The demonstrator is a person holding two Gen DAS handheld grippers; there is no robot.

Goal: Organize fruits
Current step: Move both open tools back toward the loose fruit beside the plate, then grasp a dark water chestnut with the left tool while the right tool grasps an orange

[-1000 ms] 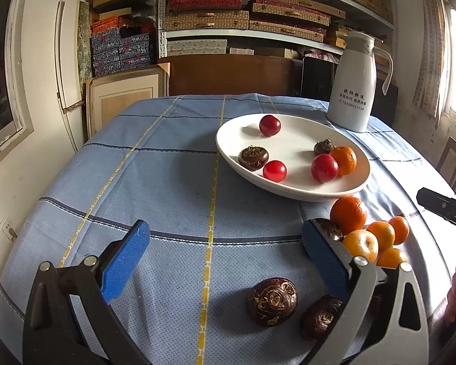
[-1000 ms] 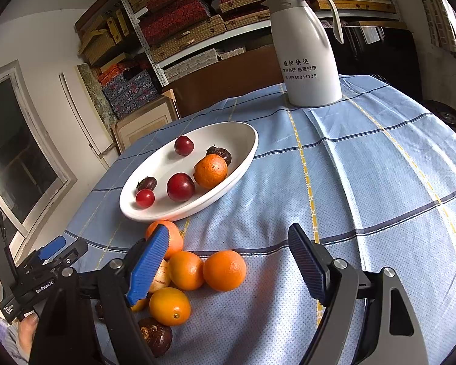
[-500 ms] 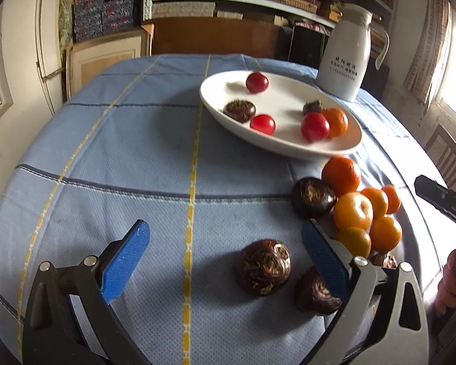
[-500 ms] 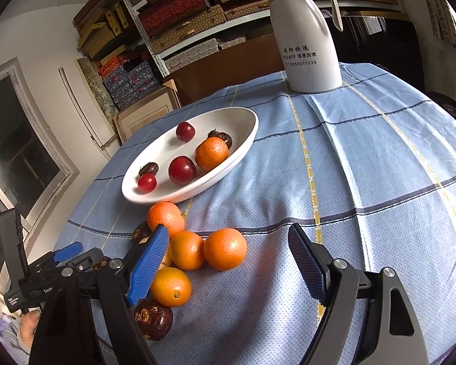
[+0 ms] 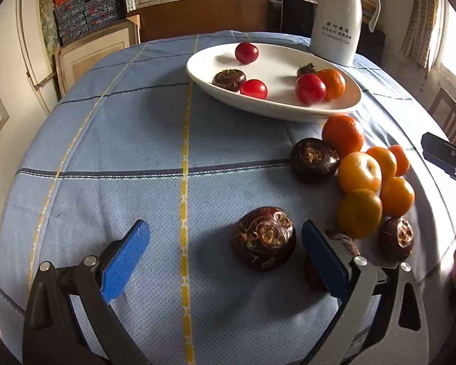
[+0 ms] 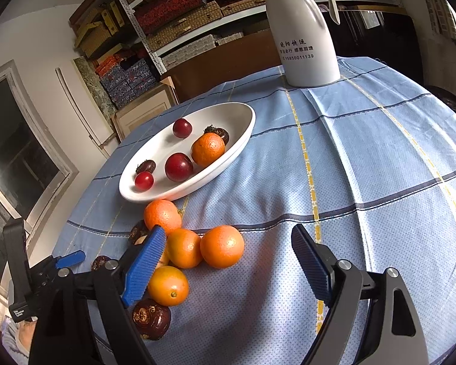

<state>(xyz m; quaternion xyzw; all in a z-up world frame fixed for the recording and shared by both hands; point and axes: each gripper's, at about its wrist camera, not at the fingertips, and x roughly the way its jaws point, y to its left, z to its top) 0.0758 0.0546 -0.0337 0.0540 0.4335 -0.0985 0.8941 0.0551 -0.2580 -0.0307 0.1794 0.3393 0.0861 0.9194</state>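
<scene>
The left gripper [image 5: 225, 251], spread wide, is seen over a water chestnut [image 5: 263, 238] (the right gripper [image 6: 228, 269] likewise released); neighbouring fruit could be knocked off the bench [image 5: 106, 158].

We see daylight from the right washing out the curtained window [image 5: 453, 39]; fisheye edges curve darkly, shadows stay soft.

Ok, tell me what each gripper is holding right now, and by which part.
Nothing is held. The left gripper is open with a water chestnut lying untouched between its pads; the right gripper is open over the oranges.
</scene>
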